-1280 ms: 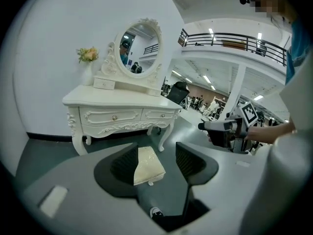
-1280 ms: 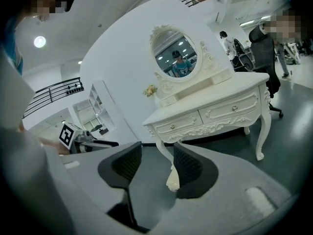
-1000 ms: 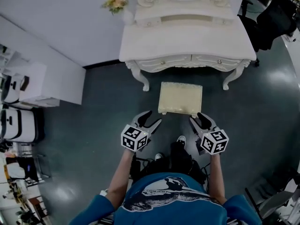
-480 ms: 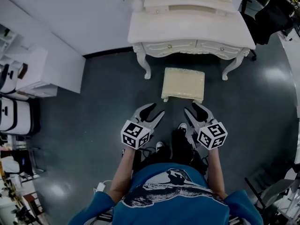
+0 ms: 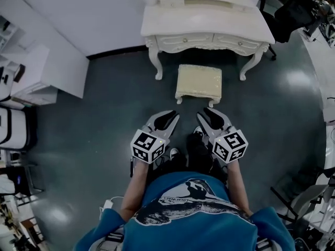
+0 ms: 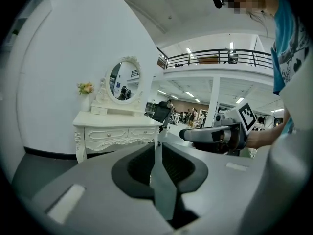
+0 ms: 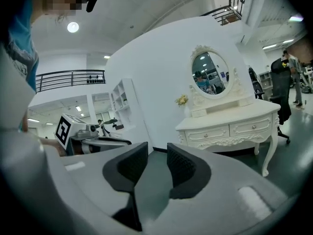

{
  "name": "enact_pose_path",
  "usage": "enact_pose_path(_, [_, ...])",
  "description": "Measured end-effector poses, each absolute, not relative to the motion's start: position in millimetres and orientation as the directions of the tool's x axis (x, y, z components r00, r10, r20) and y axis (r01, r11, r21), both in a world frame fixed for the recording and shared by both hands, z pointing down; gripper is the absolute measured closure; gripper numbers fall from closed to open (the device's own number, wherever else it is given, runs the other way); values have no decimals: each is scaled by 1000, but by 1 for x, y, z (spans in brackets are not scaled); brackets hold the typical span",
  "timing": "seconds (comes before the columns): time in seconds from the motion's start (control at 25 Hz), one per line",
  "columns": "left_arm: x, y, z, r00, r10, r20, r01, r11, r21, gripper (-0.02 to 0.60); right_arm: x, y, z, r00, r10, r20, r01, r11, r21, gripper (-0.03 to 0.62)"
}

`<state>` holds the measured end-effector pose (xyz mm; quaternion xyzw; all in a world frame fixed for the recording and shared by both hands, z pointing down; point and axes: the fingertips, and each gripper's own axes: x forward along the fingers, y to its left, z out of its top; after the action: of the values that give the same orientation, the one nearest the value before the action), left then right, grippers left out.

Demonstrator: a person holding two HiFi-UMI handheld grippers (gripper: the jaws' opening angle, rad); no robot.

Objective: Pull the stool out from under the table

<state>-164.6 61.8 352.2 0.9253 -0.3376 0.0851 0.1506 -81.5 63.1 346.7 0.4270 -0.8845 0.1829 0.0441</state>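
The stool (image 5: 199,83) stands on the floor (image 5: 104,103) just in front of the table (image 5: 207,27), centred between its front legs. The table backs against the wall (image 5: 78,14). Your left gripper (image 5: 165,119) and right gripper (image 5: 209,115) sit side by side on your side of the stool, apart from it.

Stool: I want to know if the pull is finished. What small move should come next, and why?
Probably just lower both grippers to rest. The stool stands on the floor, out from under the table. The left gripper and right gripper hang near the person, apart from it; their jaws have just been closing, with nothing between them.
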Motion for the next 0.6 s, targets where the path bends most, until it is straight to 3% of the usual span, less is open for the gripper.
enact_pose_path(0.28, [-163, 84, 341, 773, -603, 196, -634, -732, 249, 568, -85, 93, 338, -600, -767, 229, -798, 552, -242, 590])
enact_pose_path(0.6, [-156, 101, 332, 807, -564, 176, -591, -765, 258, 568, -82, 109, 327, -573, -793, 207, -817, 534, -218, 594])
